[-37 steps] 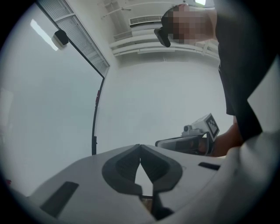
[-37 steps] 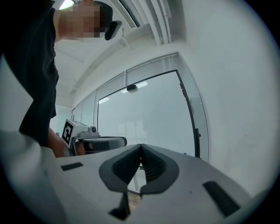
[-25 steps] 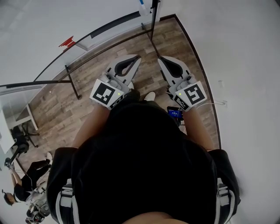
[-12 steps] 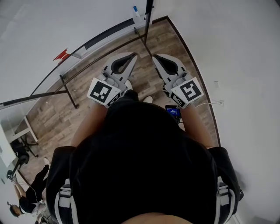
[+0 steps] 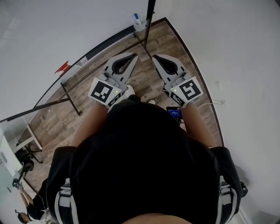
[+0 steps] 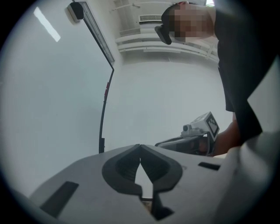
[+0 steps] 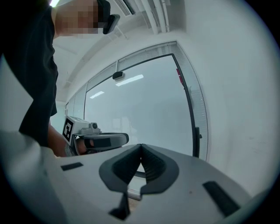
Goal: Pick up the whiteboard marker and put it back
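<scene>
A small white holder with a blue-tipped marker (image 5: 137, 19) sits at the foot of the wall at the top of the head view, next to a black post (image 5: 150, 13). My left gripper (image 5: 133, 56) and right gripper (image 5: 155, 57) are held side by side over the wood floor, both pointing toward that corner and short of it. In the left gripper view the jaws (image 6: 140, 146) meet with nothing between them. The right gripper's jaws (image 7: 141, 146) are closed and empty too. Each gripper view shows the other gripper alongside.
A glass or white panel in a black frame (image 5: 105, 30) runs along the left, with a red mark (image 5: 62, 68) on it. A plain white wall (image 5: 236, 65) curves round the right. A phone with a blue screen (image 5: 174, 112) hangs at my waist. Another person (image 5: 22, 205) is at the bottom left.
Both grippers and the view have moved forward toward the corner; the marker holder and post now sit lower and nearer in the head view. Both grippers stay shut.
</scene>
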Available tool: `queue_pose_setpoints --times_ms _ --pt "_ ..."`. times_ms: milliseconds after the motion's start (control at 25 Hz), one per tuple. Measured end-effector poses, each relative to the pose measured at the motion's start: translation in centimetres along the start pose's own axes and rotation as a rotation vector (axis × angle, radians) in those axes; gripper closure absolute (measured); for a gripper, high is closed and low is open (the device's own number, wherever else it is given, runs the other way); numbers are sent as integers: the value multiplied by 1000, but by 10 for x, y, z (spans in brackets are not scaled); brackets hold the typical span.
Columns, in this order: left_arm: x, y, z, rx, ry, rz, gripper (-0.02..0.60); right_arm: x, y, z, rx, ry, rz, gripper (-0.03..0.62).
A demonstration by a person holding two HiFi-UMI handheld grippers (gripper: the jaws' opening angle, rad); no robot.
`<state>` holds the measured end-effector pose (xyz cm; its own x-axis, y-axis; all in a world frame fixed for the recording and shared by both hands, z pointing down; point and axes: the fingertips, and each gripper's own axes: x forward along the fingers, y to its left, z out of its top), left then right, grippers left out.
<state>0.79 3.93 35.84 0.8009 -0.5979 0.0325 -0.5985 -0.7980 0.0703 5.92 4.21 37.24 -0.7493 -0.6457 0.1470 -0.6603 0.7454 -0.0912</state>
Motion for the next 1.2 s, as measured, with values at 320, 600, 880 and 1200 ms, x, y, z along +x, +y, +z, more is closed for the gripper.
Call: queue_pose_setpoints --times_ms 320,600,880,1200 --pt "13 43 -4 -23 -3 -44 577 34 -27 2 -1 2 -93 595" --pt "17 80 -6 -41 -6 -82 577 64 -37 0 11 22 -142 595" --pt "13 103 -12 -47 -2 -114 577 84 -39 1 12 32 -184 595" --pt "15 120 -22 -37 -10 -114 577 98 -44 2 -1 43 -191 595"
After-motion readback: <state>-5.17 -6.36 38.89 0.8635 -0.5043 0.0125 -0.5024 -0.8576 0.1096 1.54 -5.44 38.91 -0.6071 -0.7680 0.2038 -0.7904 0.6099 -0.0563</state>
